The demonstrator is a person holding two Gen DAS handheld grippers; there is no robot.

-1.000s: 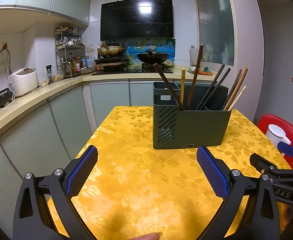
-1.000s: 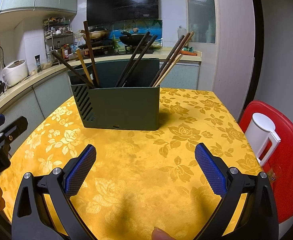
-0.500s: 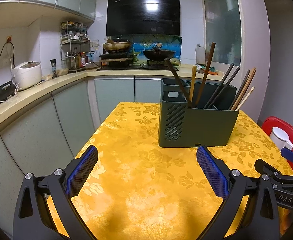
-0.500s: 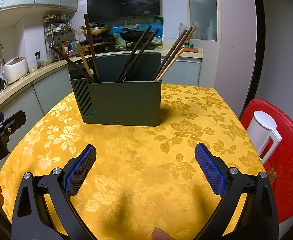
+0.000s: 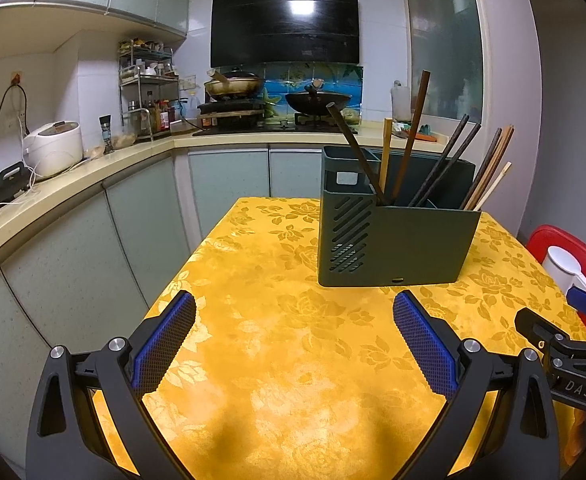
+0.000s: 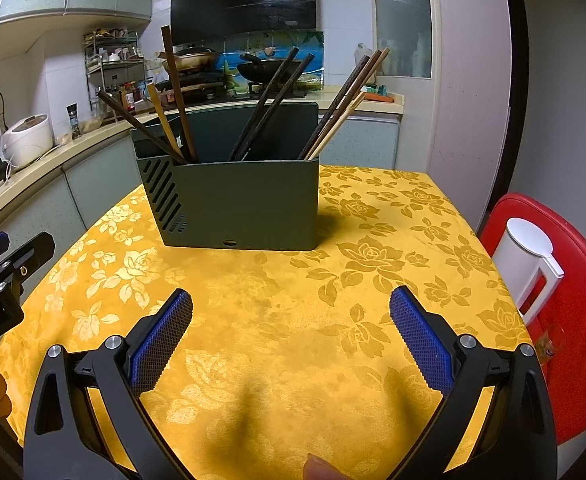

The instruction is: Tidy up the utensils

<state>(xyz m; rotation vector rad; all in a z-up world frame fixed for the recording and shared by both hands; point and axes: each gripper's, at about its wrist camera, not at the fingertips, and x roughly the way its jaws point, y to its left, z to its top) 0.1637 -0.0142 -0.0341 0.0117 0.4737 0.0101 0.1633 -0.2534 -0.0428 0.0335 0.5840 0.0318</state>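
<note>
Left gripper [image 5: 293, 328] is seen spread wide with nothing held between its blue pads [image 5: 165, 340], low over the yellow floral tablecloth [image 5: 293, 380]. Ahead and slightly right of it, well apart, the dark green utensil holder [image 5: 397, 240] stands upright on the cloth, with chopsticks [image 5: 445, 168] leaning in its compartments. Part of the other gripper is visible at the far right edge. In the right wrist view, the right gripper [image 6: 291, 328] is likewise wide open and empty above the cloth [image 6: 293, 340]. The utensil holder [image 6: 237, 200] is found ahead and a little left, not touched, chopsticks [image 6: 277, 100] fanned out inside. A red stool [image 6: 573, 320] with a white jug [image 6: 527, 260] is noted off to the right.
</note>
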